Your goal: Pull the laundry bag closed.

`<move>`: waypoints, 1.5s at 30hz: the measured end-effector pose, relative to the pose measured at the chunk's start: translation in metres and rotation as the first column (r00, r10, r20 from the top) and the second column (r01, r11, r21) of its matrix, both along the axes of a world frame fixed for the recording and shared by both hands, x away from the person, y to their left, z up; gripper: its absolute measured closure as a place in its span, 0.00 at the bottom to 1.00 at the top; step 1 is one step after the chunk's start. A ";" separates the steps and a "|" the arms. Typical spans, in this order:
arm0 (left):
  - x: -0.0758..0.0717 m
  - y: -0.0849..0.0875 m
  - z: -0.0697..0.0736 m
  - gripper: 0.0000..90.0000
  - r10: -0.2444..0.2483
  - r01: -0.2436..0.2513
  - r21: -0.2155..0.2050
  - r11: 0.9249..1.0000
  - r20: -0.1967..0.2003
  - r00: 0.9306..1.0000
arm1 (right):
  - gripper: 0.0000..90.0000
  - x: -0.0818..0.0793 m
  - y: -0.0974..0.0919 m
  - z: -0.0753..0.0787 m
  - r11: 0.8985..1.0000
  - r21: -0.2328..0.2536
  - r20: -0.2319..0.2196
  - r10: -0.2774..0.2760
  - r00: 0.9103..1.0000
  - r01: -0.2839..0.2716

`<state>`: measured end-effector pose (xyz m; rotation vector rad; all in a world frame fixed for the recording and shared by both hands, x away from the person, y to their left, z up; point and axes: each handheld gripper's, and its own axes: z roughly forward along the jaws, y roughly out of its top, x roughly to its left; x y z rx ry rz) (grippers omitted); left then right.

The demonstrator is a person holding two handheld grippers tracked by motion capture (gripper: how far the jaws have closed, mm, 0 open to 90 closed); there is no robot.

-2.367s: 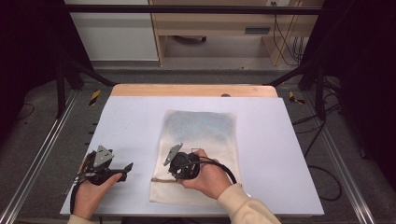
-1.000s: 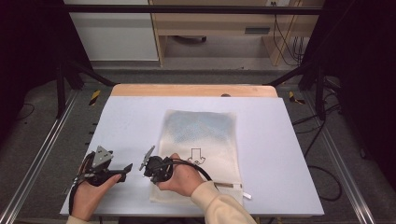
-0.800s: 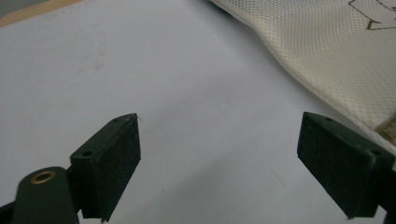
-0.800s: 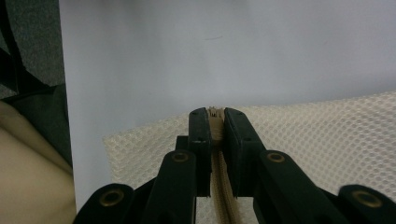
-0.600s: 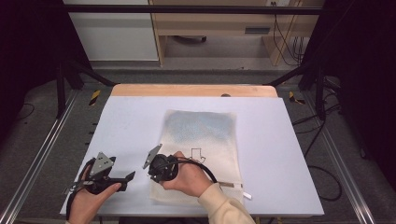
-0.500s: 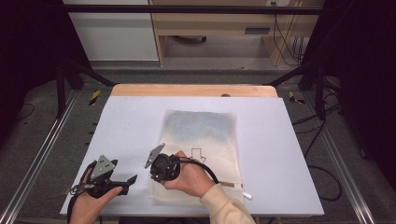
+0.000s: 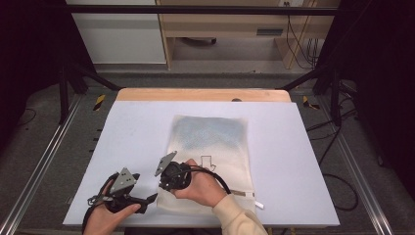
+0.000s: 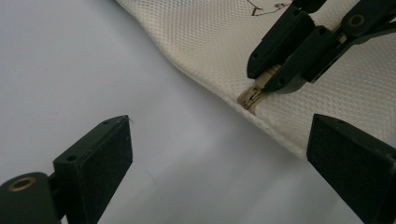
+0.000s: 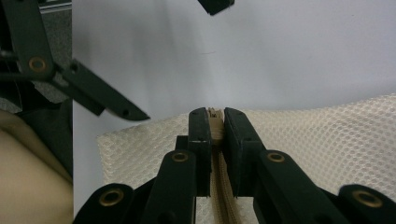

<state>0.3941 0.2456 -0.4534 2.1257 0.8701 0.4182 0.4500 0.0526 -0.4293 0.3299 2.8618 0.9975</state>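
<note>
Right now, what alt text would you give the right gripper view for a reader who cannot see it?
The right gripper has its two black jaws shut on a tan zipper pull at the edge of a cream mesh bag lying on a white table. The left gripper sits beyond with its jaws open, near the bag's corner.

No legible text — only arrow outline (image 7: 206, 161) (printed) on mesh bag (image 7: 210, 147).
</note>
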 end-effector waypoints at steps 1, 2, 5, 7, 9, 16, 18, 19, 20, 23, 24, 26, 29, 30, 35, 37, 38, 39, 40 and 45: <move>0.000 0.000 0.000 0.07 0.000 0.000 0.000 1.000 0.000 1.000 | 0.91 0.000 0.000 0.000 1.000 0.000 0.000 0.000 1.000 0.000; 0.002 -0.004 -0.002 0.07 -0.008 0.008 -0.024 1.000 -0.018 1.000 | 0.91 0.000 0.000 0.000 1.000 0.005 0.003 0.002 1.000 -0.002; 0.004 -0.010 -0.004 0.08 -0.019 0.019 -0.015 1.000 -0.026 0.999 | 0.91 0.000 0.000 0.000 1.000 0.011 0.002 0.003 1.000 -0.003; 0.005 -0.012 -0.004 0.08 -0.022 0.022 -0.018 1.000 -0.029 0.999 | 0.91 0.000 0.000 0.001 1.000 0.012 0.003 0.005 1.000 -0.005; 0.007 -0.015 -0.006 0.09 -0.028 0.028 -0.019 0.999 -0.032 0.999 | 0.91 -0.001 -0.001 0.002 1.000 0.008 0.008 0.003 1.000 -0.003; 0.010 -0.019 -0.010 0.20 -0.053 0.051 -0.036 0.998 -0.061 0.997 | 0.91 0.000 -0.005 0.008 0.999 0.038 0.004 -0.002 1.000 0.002; 0.012 -0.019 -0.011 0.23 -0.061 0.058 -0.039 0.998 -0.072 0.996 | 0.91 0.000 -0.006 0.009 0.999 0.045 0.003 -0.001 1.000 0.001; 0.013 -0.020 -0.012 0.24 -0.067 0.063 -0.045 0.997 -0.086 0.994 | 0.91 0.000 -0.006 0.009 0.999 0.042 0.006 0.001 1.000 -0.001; 0.013 -0.020 -0.013 0.26 -0.072 0.067 -0.056 0.996 -0.094 0.993 | 0.91 0.000 -0.006 0.009 0.999 0.042 0.006 0.001 1.000 -0.002; 0.014 -0.021 -0.014 0.30 -0.091 0.084 -0.063 0.994 -0.103 0.991 | 0.91 0.000 -0.007 0.010 0.999 0.044 0.009 0.000 1.000 0.000; 0.014 -0.021 -0.014 0.33 -0.091 0.084 -0.063 0.994 -0.103 0.991 | 0.91 0.000 -0.007 0.010 0.999 0.044 0.009 0.000 1.000 0.000; 0.016 -0.023 -0.015 0.35 -0.110 0.101 -0.080 0.992 -0.114 0.987 | 0.91 0.000 -0.008 0.012 0.999 0.051 0.014 -0.007 1.000 0.006; 0.018 -0.024 -0.017 0.40 -0.125 0.113 -0.094 0.989 -0.125 0.984 | 0.91 0.000 -0.009 0.013 0.999 0.052 0.013 -0.006 1.000 0.006; 0.019 -0.024 -0.017 0.41 -0.129 0.116 -0.103 0.988 -0.129 0.983 | 0.91 0.001 -0.009 0.013 0.999 0.052 0.012 -0.005 1.000 0.005; 0.023 -0.022 -0.016 0.48 -0.140 0.120 -0.146 0.982 -0.133 0.981 | 0.91 0.002 -0.010 0.013 0.998 0.058 0.012 -0.008 1.000 0.007; 0.025 -0.021 -0.016 0.52 -0.143 0.120 -0.160 0.980 -0.138 0.980 | 0.91 0.001 -0.009 0.013 0.998 0.058 0.011 -0.013 1.000 0.012; 0.027 -0.021 -0.016 0.53 -0.151 0.126 -0.171 0.977 -0.139 0.979 | 0.91 0.001 -0.009 0.013 0.998 0.058 0.009 -0.015 1.000 0.014; 0.027 -0.022 -0.016 0.54 -0.155 0.130 -0.175 0.976 -0.140 0.978 | 0.91 0.001 -0.009 0.013 0.998 0.058 0.008 -0.011 1.000 0.010; 0.028 -0.022 -0.017 0.55 -0.164 0.138 -0.175 0.975 -0.143 0.976 | 0.91 0.001 -0.009 0.013 0.998 0.059 0.010 -0.009 1.000 0.008; 0.029 -0.026 -0.019 0.59 -0.179 0.152 -0.170 0.974 -0.153 0.972 | 0.91 0.001 -0.010 0.013 0.998 0.067 0.007 -0.013 1.000 0.012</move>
